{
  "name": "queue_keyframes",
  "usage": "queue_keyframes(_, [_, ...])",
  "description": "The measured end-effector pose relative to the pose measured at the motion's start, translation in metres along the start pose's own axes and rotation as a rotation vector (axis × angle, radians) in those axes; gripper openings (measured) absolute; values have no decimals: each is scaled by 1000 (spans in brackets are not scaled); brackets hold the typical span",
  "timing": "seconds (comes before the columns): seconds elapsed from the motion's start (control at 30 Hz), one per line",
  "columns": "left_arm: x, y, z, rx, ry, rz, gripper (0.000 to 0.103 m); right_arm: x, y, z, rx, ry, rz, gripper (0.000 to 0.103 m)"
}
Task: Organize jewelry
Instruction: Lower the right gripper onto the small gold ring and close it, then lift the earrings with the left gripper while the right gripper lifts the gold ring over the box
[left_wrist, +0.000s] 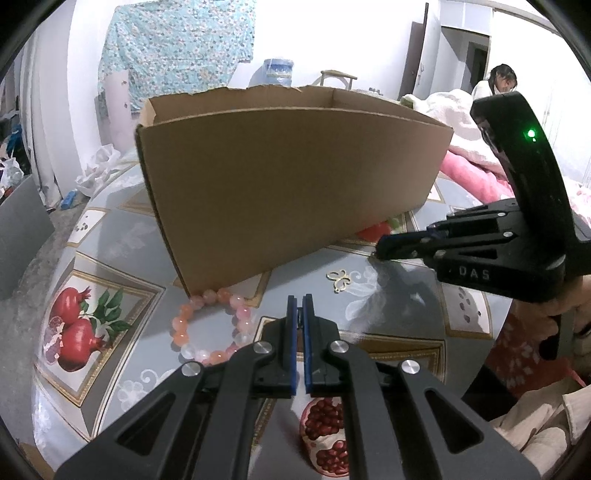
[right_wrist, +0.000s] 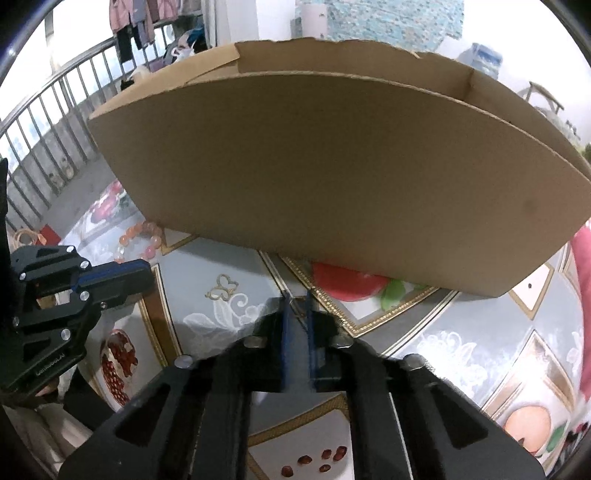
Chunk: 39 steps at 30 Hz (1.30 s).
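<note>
Right wrist view: my right gripper (right_wrist: 298, 301) has its fingers closed, with a thin wiry glint between the tips. It could be a fine chain or an earring hook; too blurred to call, so I can't confirm a hold. It sits just in front of the cardboard box (right_wrist: 332, 166).

Risks as I judge them:
- If that is a thin piece, it may slip out on the lift over the tall box wall, since the pads have little to bite on.
- The gold butterfly charm (left_wrist: 339, 280) lies flat on the glossy bench (left_wrist: 122, 240). Fingers may skate over it or flick it away.
- The bead bracelet (left_wrist: 207, 325) touches the box's near corner. Nudging the box would drag it.

Pose: both grippers tilt steeply down at the bench. The left gripper (left_wrist: 300, 299) hovers over the bench just right of the bracelet, fingers closed on nothing. The right one comes in from the side, tips at the bench near the charm.
</note>
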<state>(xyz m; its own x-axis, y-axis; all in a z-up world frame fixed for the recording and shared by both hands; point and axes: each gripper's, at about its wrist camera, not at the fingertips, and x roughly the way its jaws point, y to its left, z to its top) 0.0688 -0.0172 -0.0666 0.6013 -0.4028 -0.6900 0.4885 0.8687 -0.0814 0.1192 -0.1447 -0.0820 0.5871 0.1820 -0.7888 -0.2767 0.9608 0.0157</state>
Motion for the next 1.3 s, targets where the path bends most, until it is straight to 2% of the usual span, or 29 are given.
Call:
queue_keyframes(0.33, [-16, 2, 1, 1, -40, 27, 2, -17, -6, -8, 27, -48, 23, 0])
queue_keyframes(0.43, [-18, 0, 1, 5, -42, 33, 2, -15, -9, -12, 25, -15, 41, 0])
queue_keyframes(0.53, [-15, -3, 0, 5, -27, 29, 2, -13, -9, -16, 39, 11, 60, 7])
queue_keyframes(0.6, [-12, -5, -1, 8, -13, 28, 2, -13, -8, -18, 51, 6, 75, 15])
queue_keyframes(0.7, [-9, -7, -1, 13, -5, 28, 2, -11, -10, -16, 58, 3, 74, 16])
queue_keyframes(0.87, [-7, -7, -1, 10, 3, 28, 2, -7, -8, -14, 61, -9, 49, 16])
queue_keyframes(1.13, [-3, -5, -1, 9, 10, 17, 2, -3, 14, -18, -25, -27, -29, 16])
queue_keyframes(1.3, [-1, -3, -2, 1, 5, 14, 2, -3, 32, -22, -51, -26, -43, 10])
